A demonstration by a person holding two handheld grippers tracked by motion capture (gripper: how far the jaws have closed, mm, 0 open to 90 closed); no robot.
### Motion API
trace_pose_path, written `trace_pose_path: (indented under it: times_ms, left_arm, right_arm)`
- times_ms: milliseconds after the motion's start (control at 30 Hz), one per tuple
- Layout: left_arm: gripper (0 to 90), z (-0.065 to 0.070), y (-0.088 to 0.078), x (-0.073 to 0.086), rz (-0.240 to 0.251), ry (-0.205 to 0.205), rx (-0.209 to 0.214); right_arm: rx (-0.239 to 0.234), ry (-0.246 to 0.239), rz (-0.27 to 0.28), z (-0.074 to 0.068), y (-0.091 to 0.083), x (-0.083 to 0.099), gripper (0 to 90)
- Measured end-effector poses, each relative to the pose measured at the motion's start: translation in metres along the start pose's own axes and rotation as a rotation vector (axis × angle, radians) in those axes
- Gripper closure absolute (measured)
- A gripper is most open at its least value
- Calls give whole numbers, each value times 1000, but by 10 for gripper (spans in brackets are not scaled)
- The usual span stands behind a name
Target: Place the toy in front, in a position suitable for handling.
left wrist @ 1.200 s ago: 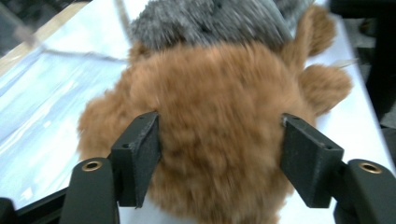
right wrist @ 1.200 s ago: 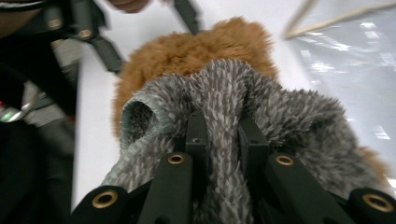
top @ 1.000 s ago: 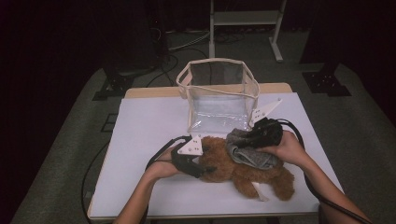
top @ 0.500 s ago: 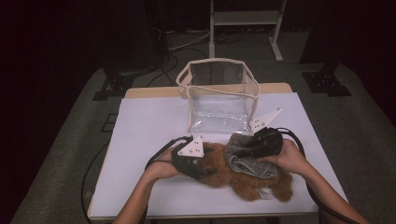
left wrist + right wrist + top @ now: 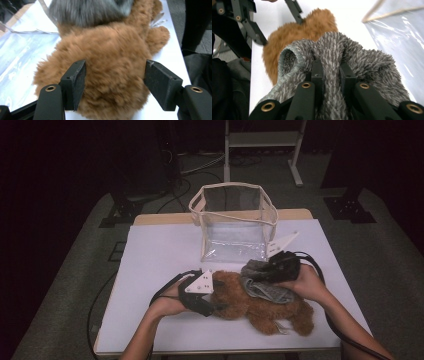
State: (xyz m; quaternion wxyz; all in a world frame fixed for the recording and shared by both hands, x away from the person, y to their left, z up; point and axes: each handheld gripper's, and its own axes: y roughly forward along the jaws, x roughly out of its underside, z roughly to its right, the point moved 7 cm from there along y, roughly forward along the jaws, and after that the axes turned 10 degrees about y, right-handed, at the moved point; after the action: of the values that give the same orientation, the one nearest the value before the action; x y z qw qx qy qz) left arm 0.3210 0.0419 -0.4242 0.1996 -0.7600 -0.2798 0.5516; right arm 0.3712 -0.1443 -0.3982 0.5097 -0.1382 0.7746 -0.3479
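Note:
A brown teddy bear [image 5: 260,309] lies on its side on the white table [image 5: 160,255], head to the left. My left gripper [image 5: 215,302] has its jaws on either side of the bear's head [image 5: 112,62], with the pads [image 5: 79,80] pressed into the fur. A grey fuzzy garment [image 5: 262,287] is bunched over the bear's body. My right gripper [image 5: 262,272] comes in from the right, shut on a fold of the grey garment [image 5: 362,60], which wraps around its jaws [image 5: 331,66]. The garment's ribbed opening gapes toward the bear [image 5: 294,32].
A clear plastic bag [image 5: 235,227] with a cream rim stands open just behind the bear, close to the right gripper [image 5: 402,32]. Cables trail from both grippers across the table. The table's front edge lies just below the bear.
The right gripper has tilted a little with the grey garment still in it, and the garment sits slightly differently on the bear. The left gripper has stayed on the bear's head.

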Motion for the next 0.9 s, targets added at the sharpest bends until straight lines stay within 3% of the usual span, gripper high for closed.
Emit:
trace_pose_path:
  times_ms: [67,233,433,533,667,767,900]
  left_arm:
    - [342,-1,4,4,-23,3,-9]
    - [343,-12,11,7,-23,-38,-37]
    - [344,-27,14,11,-19,-90,-56]
    - [343,-31,14,11,-17,-101,-50]
    - [337,-29,12,9,-27,-82,-36]
    - [329,-26,10,2,6,-71,-25]
    - [333,-26,16,2,-14,-64,-23]
  right_arm:
    - [17,16,18,2,-14,11,771]
    - [77,56,93,3,-55,43,770]
    - [110,108,140,0,-84,78,769]
    - [106,129,156,-1,-87,88,768]
    - [90,149,180,5,-80,91,768]
    - [76,152,185,8,-74,87,769]
    - [77,123,176,11,-68,69,769]
